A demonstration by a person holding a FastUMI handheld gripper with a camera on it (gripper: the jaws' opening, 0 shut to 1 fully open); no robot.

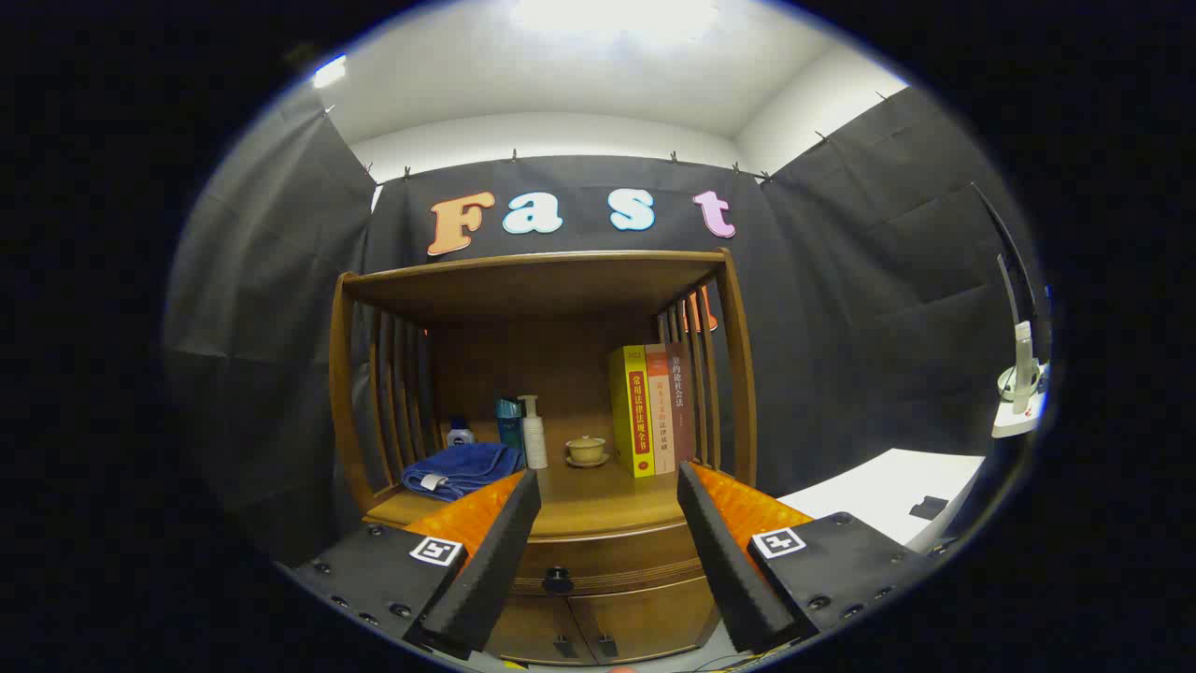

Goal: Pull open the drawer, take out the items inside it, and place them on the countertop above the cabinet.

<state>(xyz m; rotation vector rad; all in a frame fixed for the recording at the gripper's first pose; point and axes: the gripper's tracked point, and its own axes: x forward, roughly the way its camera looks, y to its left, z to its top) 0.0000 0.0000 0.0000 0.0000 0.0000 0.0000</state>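
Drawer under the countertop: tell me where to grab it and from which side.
Grip the small dark knob at the middle of the drawer front, coming straight at it from the front. It juts out between the open gripper's fingers, and the drawer is closed.

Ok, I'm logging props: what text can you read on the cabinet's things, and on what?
Books: spine print, too blurred to read.
Bottles: labels too small to read.
Claw, open, short of the drawer knob: square code markers, no words.
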